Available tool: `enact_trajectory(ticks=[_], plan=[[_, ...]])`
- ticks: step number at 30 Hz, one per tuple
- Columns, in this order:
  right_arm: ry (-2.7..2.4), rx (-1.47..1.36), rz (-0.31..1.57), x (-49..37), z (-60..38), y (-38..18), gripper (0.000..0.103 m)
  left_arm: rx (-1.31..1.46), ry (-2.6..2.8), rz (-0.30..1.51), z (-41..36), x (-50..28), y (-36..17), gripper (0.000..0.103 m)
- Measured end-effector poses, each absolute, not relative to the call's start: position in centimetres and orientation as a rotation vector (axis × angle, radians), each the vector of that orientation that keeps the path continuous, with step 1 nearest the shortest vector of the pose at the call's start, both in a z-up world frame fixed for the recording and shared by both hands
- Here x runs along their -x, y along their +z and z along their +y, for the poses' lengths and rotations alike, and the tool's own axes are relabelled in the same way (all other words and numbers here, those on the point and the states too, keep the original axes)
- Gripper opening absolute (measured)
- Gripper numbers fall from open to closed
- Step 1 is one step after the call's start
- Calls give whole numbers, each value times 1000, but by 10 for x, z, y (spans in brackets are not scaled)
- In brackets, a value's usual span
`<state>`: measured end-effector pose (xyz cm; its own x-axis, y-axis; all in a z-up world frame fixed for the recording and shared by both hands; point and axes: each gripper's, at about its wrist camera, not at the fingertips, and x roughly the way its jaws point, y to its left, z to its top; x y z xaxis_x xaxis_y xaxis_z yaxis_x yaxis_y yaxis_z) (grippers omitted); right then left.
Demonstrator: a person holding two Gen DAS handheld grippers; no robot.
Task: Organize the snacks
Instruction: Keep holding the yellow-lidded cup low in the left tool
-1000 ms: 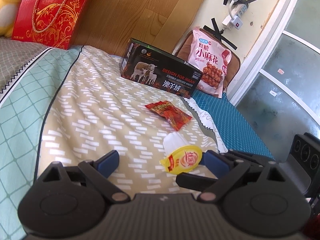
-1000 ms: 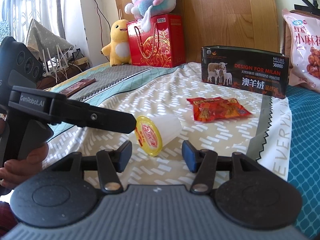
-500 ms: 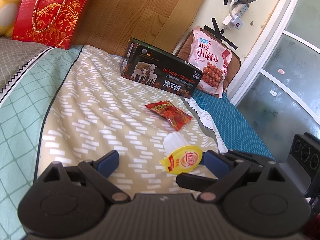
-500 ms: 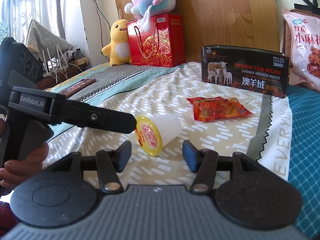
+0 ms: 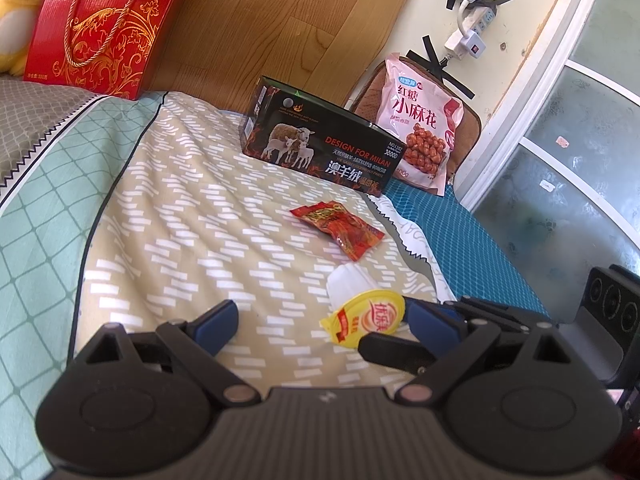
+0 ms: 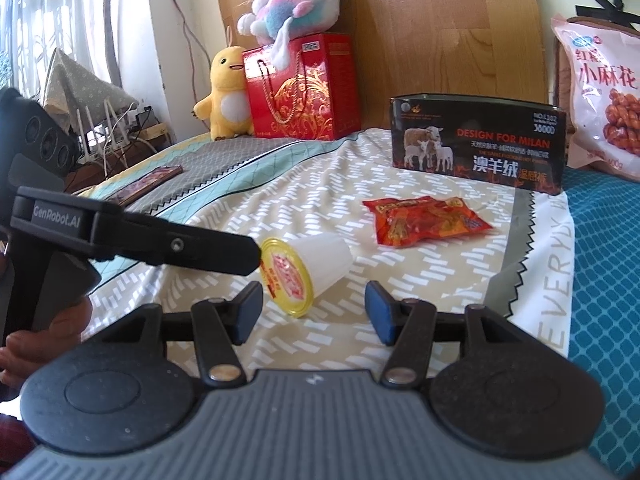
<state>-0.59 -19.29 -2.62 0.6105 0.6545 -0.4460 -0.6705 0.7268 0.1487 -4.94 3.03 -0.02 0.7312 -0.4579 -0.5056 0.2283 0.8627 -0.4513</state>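
No change is seen over the last second; white plastic jelly cup with yellow foil lid [image 6: 306,268] lies just ahead of half-open, empty right gripper [image 6: 313,312], beside open, empty left gripper [image 5: 316,322]; pickup not begun

Yellow plush duck [image 6: 226,96]; power strip [image 5: 476,20]

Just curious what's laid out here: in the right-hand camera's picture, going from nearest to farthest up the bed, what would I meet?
Jelly cup → red snack packet → black open box → red gift box.
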Motion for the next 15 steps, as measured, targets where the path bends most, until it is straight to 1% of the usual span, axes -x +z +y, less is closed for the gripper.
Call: enact_trajectory(ticks=[12,15], plan=[[719,-4,488,4,-198,-25,59,379,-388,649,31,49,-1,96],[722,-1,491,5,-198,-25,60,379,-388,649,31,49,-1,96]])
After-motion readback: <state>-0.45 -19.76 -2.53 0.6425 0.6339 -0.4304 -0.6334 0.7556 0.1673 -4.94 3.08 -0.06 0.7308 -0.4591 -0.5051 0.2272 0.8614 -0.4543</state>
